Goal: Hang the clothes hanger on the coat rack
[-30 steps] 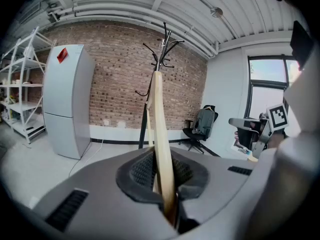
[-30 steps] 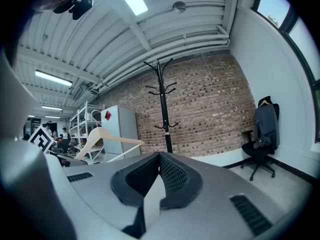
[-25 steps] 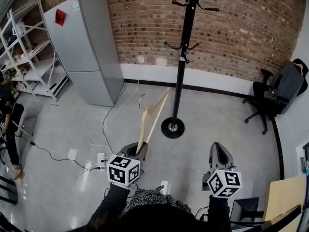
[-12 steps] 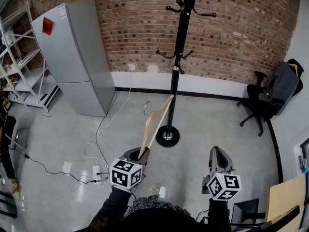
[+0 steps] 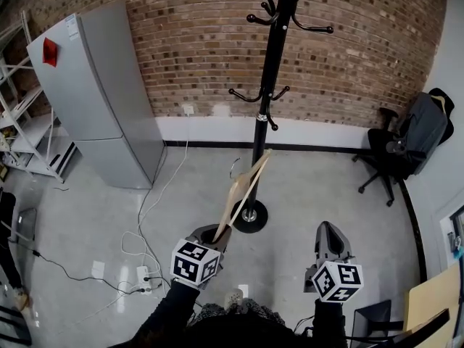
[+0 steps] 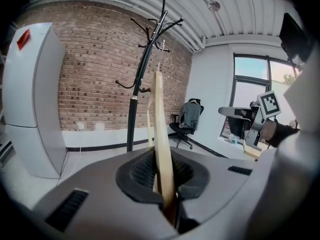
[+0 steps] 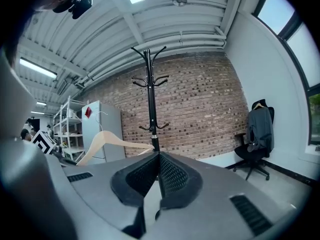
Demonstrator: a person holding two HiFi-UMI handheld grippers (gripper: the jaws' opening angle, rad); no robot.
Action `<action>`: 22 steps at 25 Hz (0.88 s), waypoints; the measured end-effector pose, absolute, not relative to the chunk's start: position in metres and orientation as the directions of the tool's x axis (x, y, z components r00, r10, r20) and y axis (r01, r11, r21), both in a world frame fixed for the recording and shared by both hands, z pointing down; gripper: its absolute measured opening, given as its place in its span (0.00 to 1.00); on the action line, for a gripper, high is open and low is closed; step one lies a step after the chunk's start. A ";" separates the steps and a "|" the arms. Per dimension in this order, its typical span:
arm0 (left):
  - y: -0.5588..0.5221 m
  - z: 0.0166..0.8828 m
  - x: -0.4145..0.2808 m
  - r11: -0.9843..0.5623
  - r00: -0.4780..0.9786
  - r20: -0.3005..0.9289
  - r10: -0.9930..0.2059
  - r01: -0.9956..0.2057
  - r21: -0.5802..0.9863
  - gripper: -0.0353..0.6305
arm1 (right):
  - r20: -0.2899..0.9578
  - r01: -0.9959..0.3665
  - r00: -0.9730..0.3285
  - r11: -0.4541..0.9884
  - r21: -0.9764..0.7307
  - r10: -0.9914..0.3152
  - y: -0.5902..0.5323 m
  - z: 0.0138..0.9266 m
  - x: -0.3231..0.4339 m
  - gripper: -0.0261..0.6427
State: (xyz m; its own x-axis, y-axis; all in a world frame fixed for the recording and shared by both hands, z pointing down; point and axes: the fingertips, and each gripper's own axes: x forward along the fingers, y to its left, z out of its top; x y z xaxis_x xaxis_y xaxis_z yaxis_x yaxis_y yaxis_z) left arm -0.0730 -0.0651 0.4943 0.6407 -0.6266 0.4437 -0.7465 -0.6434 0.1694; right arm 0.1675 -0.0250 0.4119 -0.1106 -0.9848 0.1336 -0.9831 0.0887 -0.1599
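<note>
A pale wooden clothes hanger (image 5: 243, 191) with a wire hook stands up out of my left gripper (image 5: 210, 234), which is shut on its lower end. In the left gripper view the hanger (image 6: 161, 134) rises edge-on between the pads. The black coat rack (image 5: 270, 85) stands just beyond it against the brick wall, its round base (image 5: 250, 216) on the floor behind the hanger. It shows as a tall pole with curved hooks in the left gripper view (image 6: 145, 59) and the right gripper view (image 7: 150, 99). My right gripper (image 5: 330, 241) is shut and holds nothing. The hanger (image 7: 112, 143) appears to its left.
A grey fridge (image 5: 98, 96) stands at the left wall, with white shelving (image 5: 25, 136) beyond it. White cables and a power strip (image 5: 145, 274) lie on the floor at the left. A black office chair with a jacket (image 5: 406, 143) sits at the right, a wooden table corner (image 5: 431, 296) near me.
Both grippers have moved forward toward the coat rack. The hanger has come closer to the pole and its tip now overlaps the rack's base. The grips are unchanged.
</note>
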 end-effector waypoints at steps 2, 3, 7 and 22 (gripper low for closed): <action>-0.079 0.495 -0.071 -0.661 0.653 0.450 -0.609 -0.731 0.167 0.08 | 0.138 -0.984 -0.101 0.079 -0.161 -0.985 -0.037 0.412 0.167 0.05; -0.085 0.496 -0.071 -0.669 0.659 0.451 -0.601 -0.724 0.167 0.08 | 0.140 -0.984 -0.097 0.074 -0.161 -0.985 -0.043 0.412 0.166 0.05; -0.106 0.499 -0.070 -0.699 0.683 0.455 -0.571 -0.695 0.168 0.08 | 0.152 -0.984 -0.092 0.066 -0.165 -0.984 -0.063 0.415 0.163 0.05; -0.184 0.504 -0.067 -0.815 0.742 0.497 -0.450 -0.569 0.110 0.08 | 0.162 -0.985 -0.024 -0.004 -0.170 -0.986 -0.104 0.422 0.169 0.05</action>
State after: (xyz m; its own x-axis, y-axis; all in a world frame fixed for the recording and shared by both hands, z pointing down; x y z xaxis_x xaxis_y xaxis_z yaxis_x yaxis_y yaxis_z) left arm -0.0672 -0.1844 0.5037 0.7418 -0.4501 0.4972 -0.5687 -0.8151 0.1105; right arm 0.1691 -0.1044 0.4225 -0.0241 -0.9865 0.1621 -0.9855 -0.0038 -0.1696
